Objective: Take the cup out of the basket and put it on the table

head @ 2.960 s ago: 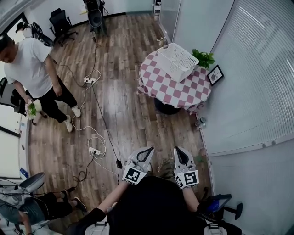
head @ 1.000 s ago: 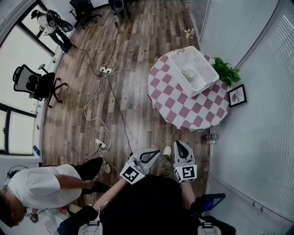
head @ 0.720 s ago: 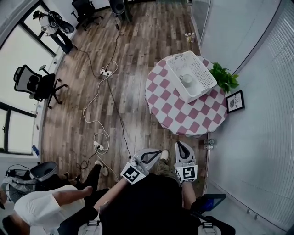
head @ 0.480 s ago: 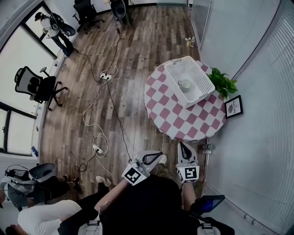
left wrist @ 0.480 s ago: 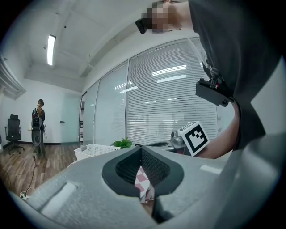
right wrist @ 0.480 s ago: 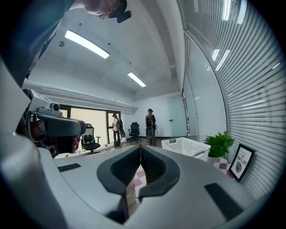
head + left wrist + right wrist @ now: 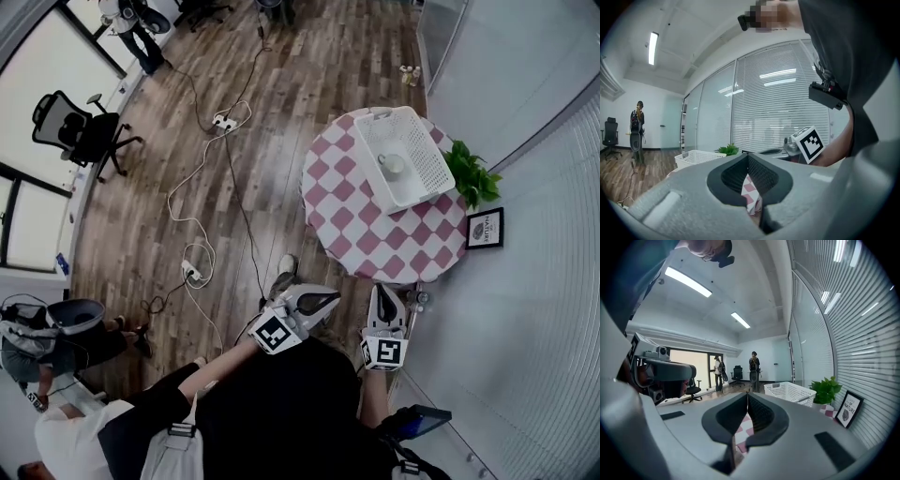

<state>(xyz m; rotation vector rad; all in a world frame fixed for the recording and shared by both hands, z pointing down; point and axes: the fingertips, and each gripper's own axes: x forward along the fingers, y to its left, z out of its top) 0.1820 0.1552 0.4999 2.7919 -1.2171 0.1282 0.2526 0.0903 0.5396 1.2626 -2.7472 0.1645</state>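
Observation:
A white cup (image 7: pixel 392 165) sits inside the white lattice basket (image 7: pixel 419 141) at the far side of a round table with a pink-and-white checked cloth (image 7: pixel 361 225). Both grippers are held close to my body, short of the table's near edge. My left gripper (image 7: pixel 334 297) is shut and empty. My right gripper (image 7: pixel 383 289) is also shut with nothing in it. In the left gripper view the left gripper (image 7: pixel 748 155) has its jaws together, with the basket (image 7: pixel 696 157) ahead to the left. In the right gripper view the right gripper (image 7: pixel 747 393) points toward the basket (image 7: pixel 790 392); the cup is hidden there.
A green plant (image 7: pixel 472 178) and a framed picture (image 7: pixel 486 228) stand on the table's right side by the blinds. Bottles (image 7: pixel 419 298) sit on the floor at the table's foot. Cables and power strips (image 7: pixel 192 274) lie on the wood floor at left. People stand far off.
The table and basket have shifted in the head view as I step toward them. Both grippers stay shut near my body. The person in the white shirt has slid off to the lower left.

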